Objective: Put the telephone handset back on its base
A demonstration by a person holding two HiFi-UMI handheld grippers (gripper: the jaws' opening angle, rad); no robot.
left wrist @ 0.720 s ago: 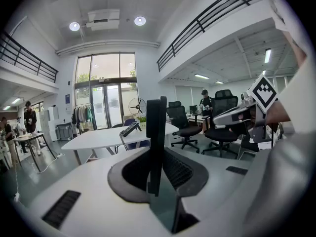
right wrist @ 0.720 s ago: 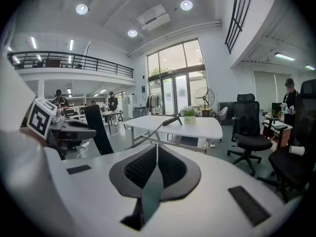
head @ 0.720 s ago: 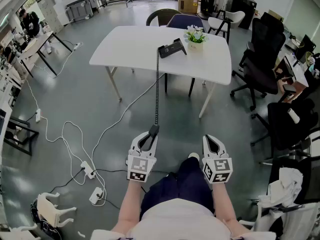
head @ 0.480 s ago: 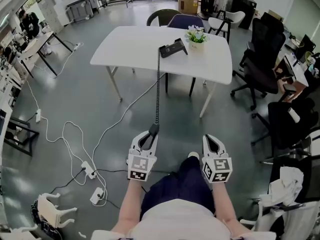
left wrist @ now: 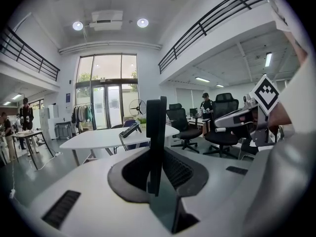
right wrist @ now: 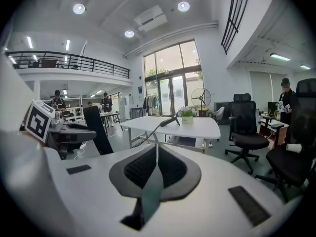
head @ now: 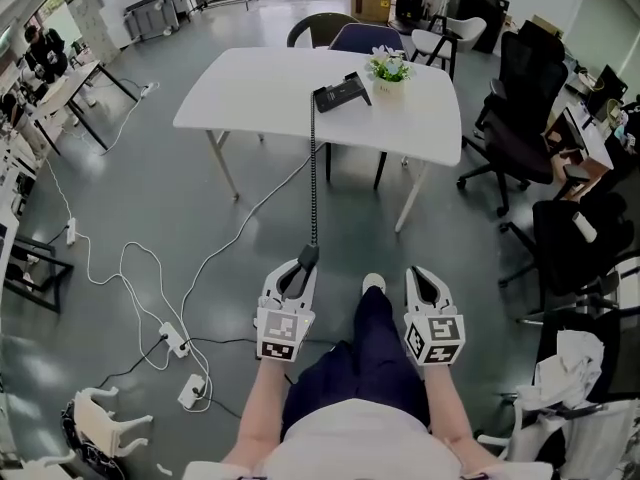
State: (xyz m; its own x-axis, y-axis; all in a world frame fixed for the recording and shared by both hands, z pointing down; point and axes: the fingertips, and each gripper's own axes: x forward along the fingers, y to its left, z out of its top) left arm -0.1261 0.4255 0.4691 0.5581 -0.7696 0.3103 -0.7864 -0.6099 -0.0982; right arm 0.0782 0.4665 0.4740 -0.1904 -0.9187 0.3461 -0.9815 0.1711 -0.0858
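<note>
Most of black telephone handset (head: 308, 258) hidden between jaws of left gripper (head: 292, 273); only upper end shows. On white table (head: 250, 88), black phone base (head: 340, 94): details too small to tell. Behind table, dark chairs (head: 345, 36) half hidden. At bottom edge, forearms (head: 262, 408) cut off.

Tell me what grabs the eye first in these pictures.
A black coiled cord runs in a straight line from the telephone base on the white table down to the handset, which is clamped in the left hand-held gripper. Beside it, the right hand-held gripper has its jaws together and holds nothing.
</note>
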